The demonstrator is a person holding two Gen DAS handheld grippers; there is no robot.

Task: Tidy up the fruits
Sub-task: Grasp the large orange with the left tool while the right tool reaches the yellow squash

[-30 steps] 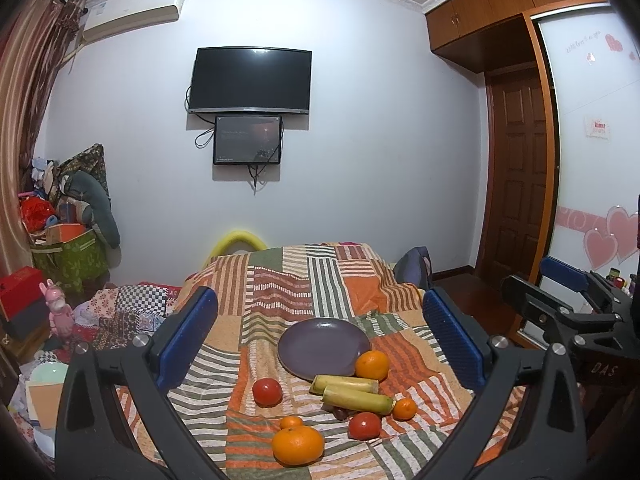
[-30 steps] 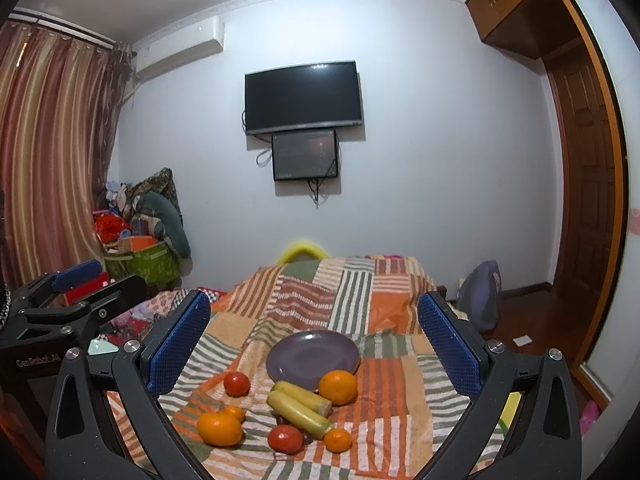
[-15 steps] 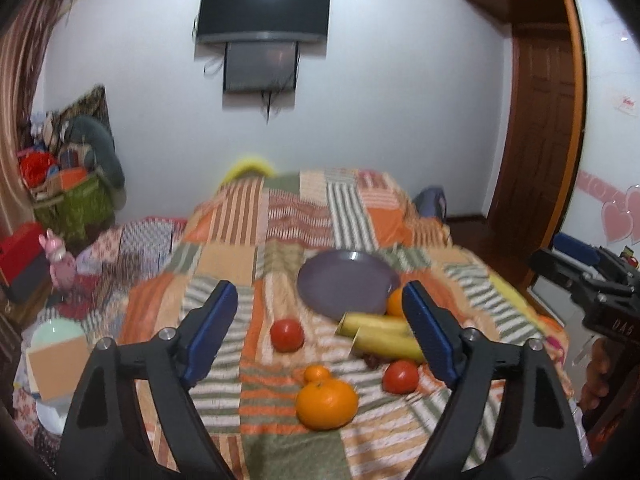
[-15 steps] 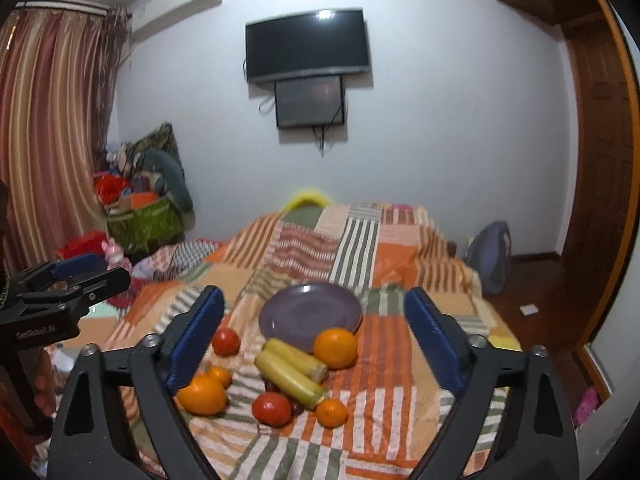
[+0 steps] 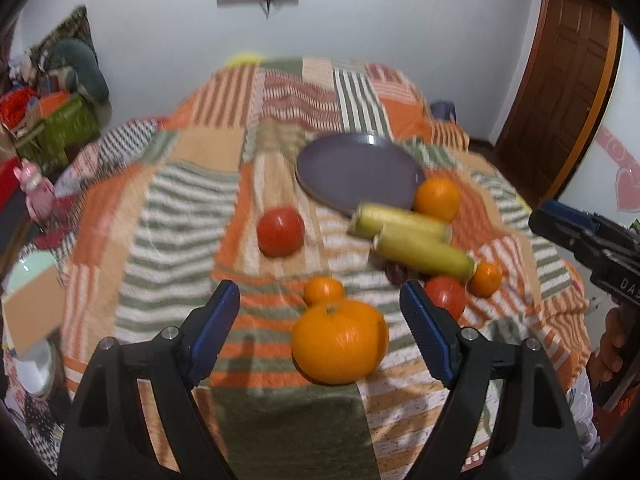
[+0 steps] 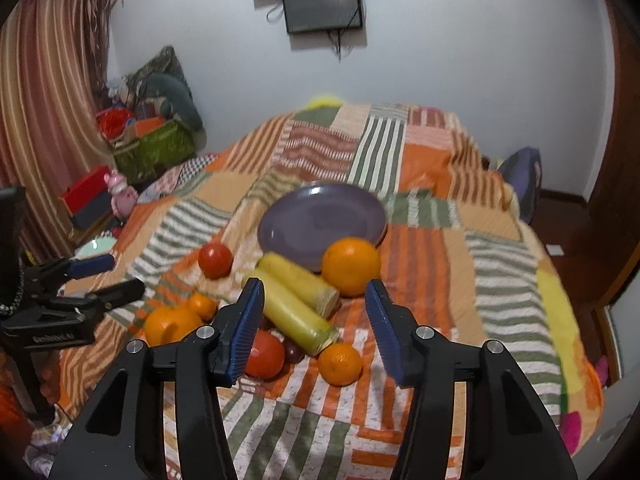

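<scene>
Big orange (image 5: 339, 343) seen between fingers of released left claw (image 5: 320, 322); right claw (image 6: 314, 322) released above yellow fruits (image 6: 298, 314) on bed (image 6: 500, 248).

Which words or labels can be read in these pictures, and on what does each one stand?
"DAS": white letters on the right gripper, cut off by the edge of the left wrist view.
White lettering on the left gripper in the right wrist view: too blurred to read.
Nothing else carries text.
</scene>
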